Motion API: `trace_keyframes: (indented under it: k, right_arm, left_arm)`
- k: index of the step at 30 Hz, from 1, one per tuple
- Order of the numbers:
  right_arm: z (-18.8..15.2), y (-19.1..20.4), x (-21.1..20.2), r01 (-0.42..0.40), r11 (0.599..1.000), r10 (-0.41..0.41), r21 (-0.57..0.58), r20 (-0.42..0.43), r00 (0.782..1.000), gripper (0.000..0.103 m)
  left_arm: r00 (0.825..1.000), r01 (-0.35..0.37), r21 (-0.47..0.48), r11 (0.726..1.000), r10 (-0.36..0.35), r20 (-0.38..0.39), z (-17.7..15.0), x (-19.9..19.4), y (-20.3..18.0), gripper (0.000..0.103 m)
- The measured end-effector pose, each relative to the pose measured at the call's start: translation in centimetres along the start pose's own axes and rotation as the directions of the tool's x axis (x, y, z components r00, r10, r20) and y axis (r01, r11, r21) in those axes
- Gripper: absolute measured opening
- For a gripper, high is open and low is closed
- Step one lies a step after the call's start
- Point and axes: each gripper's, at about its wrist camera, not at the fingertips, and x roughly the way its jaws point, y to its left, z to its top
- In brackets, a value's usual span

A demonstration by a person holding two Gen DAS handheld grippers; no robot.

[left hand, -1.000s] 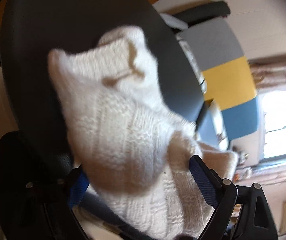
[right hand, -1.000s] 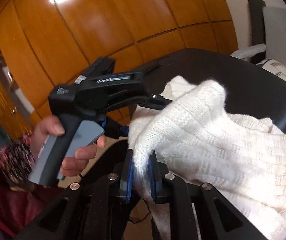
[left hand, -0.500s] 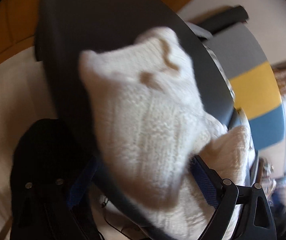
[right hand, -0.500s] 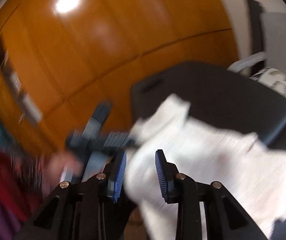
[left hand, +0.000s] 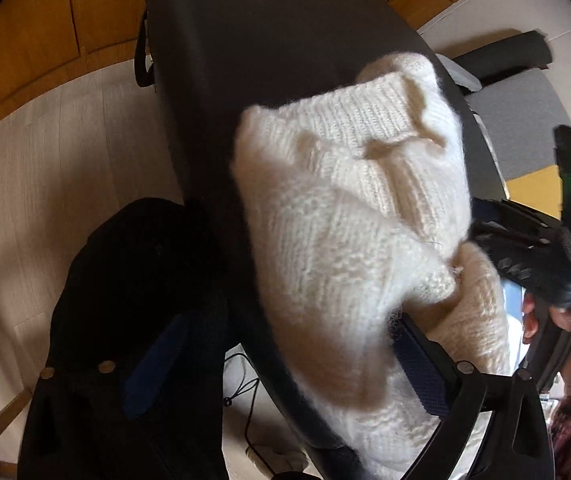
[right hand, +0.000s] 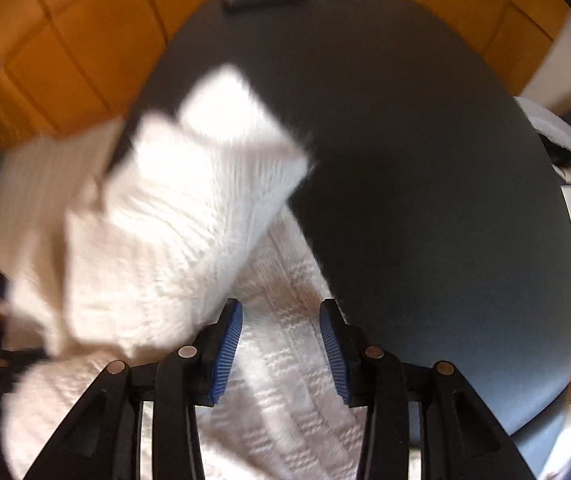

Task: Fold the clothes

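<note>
White knit sweater (left hand: 349, 216) lies bunched on the dark bench (left hand: 269, 60), at the bench's near edge, part of it over the rim.

Left tongs (left hand: 289, 368): jaws opening, now at their widest. The sweater's folded bulk sits between the blue pads (left hand: 417, 368); the left pad is in shadow, so contact with the knit cannot be told. One second ago the same fold lay between them with the jaws slightly narrower.

Right tongs (right hand: 281, 344): one second ago pinched shut on a sweater corner; half a second ago parted, with cloth between. Now jaws opening, at a middling gap, nothing gripped; the flat knit panel (right hand: 285, 400) lies below them. The released fold (right hand: 189, 216) has dropped onto the sweater, left of the pads, blurred.

In the left wrist view the right tongs (left hand: 481, 236) now show at the right edge beside the sweater, with a hand (left hand: 565, 320) behind. Black garment (left hand: 133, 280) hangs off the bench's left edge.
</note>
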Motion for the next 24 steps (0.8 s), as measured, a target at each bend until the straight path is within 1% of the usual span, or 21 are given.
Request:
trace_keyframes:
  k: [1,2,4,5,6,7,8,10,11,13,14,15,16,17,18,19,20,21,22,23,24]
  right_arm:
    - [0.0,0.1,0.3,0.012,1.000,-0.012,-0.006,0.001,1.000,0.042]
    - [-0.3,0.0,0.3,0.014,1.000,-0.014,0.021,0.008,1.000,0.041]
    - [-1.3,-0.6,-0.1,0.031,0.995,-0.034,0.097,0.021,0.999,0.020]
    - [-1.9,-0.9,-0.3,0.041,0.990,-0.045,0.135,0.027,0.999,0.016]
    - [-2.9,-1.2,-0.6,0.068,0.984,-0.073,0.162,0.028,0.997,0.013]
    - [-3.9,-1.6,-1.0,0.100,0.977,-0.106,0.186,0.026,0.994,0.012]
    - [-5.2,-2.2,-1.4,0.113,0.967,-0.122,0.226,0.026,0.992,0.012]
    - [-8.5,-3.9,-2.4,0.125,0.936,-0.143,0.330,0.030,0.989,0.012]
    - [-10.5,-4.9,-3.1,0.124,0.911,-0.150,0.392,0.036,0.988,0.012]
    - [-15.2,-6.3,-4.2,0.120,0.845,-0.158,0.521,0.030,0.987,0.012]
    - [-17.6,-7.0,-4.8,0.116,0.805,-0.161,0.582,0.026,0.987,0.008]
    - [-20.2,-7.2,-5.4,0.085,0.769,-0.152,0.633,0.052,0.987,0.005]
    - [-22.9,-7.3,-6.0,0.046,0.733,-0.142,0.679,0.087,0.986,0.005]
    - [-25.0,-7.2,-6.5,0.011,0.692,-0.129,0.722,0.109,0.986,0.005]
    - [-27.0,-7.0,-7.0,-0.024,0.647,-0.115,0.762,0.128,0.985,0.005]
    - [-28.3,-6.5,-7.4,-0.010,0.636,-0.132,0.771,0.121,0.984,0.005]
    - [-29.5,-5.9,-7.7,0.017,0.634,-0.158,0.773,0.107,0.982,0.006]
    - [-30.5,-5.5,-8.2,0.012,0.630,-0.171,0.777,0.124,0.977,0.011]
    - [-30.6,-5.4,-8.9,0.006,0.643,-0.188,0.766,0.150,0.971,0.012]
    - [-30.5,-5.4,-9.7,0.004,0.661,-0.206,0.750,0.177,0.962,0.013]
    - [-30.4,-5.4,-10.5,0.002,0.679,-0.224,0.735,0.204,0.953,0.022]
  left_arm:
    - [1.000,-0.007,-0.001,1.000,0.007,-0.002,0.1,0.1,-0.1,0.103]
    - [1.000,-0.013,-0.003,1.000,0.013,-0.004,0.2,0.3,-0.2,0.103]
    - [1.000,0.015,-0.004,1.000,-0.015,-0.023,0.6,0.9,-0.4,0.103]
    - [0.999,0.032,-0.008,0.999,-0.032,-0.036,0.7,1.3,-0.4,0.103]
    - [0.998,0.048,-0.014,0.999,-0.049,-0.046,0.9,1.5,-0.4,0.103]
    - [0.997,0.058,-0.008,0.998,-0.059,-0.057,1.0,1.9,-0.7,0.103]
    - [0.996,0.064,-0.003,0.998,-0.064,-0.066,1.2,2.2,-1.0,0.103]
    - [0.998,0.012,0.013,1.000,-0.011,-0.064,1.3,2.4,-1.8,0.103]
    - [0.998,-0.016,0.008,1.000,0.016,-0.062,1.4,2.6,-2.2,0.103]
    - [0.997,-0.063,-0.014,0.998,0.062,-0.054,1.5,2.6,-2.7,0.103]
    - [0.996,-0.075,0.002,0.997,0.075,-0.047,1.5,2.2,-3.3,0.103]
    - [0.996,-0.085,0.023,0.996,0.086,-0.037,1.5,1.9,-3.9,0.103]
    - [0.997,-0.079,0.081,0.994,0.080,-0.008,1.2,1.5,-4.9,0.103]
    - [0.998,-0.063,0.176,0.982,0.060,0.023,0.7,1.1,-6.5,0.103]
    - [0.999,-0.047,0.250,0.967,0.042,0.025,0.2,1.1,-7.8,0.103]
    - [0.999,-0.044,0.311,0.949,0.043,0.011,-0.3,1.3,-9.0,0.103]
    - [0.999,-0.040,0.351,0.935,0.046,-0.007,-0.8,1.8,-10.0,0.103]
    - [0.999,-0.032,0.366,0.930,0.043,-0.023,-1.1,2.2,-10.6,0.103]
    - [0.999,-0.025,0.379,0.925,0.041,-0.035,-1.4,2.5,-11.2,0.103]
    - [0.999,-0.028,0.379,0.925,0.040,-0.023,-1.6,2.6,-11.6,0.103]
    - [0.999,-0.026,0.382,0.924,0.034,-0.015,-1.7,2.6,-11.8,0.103]
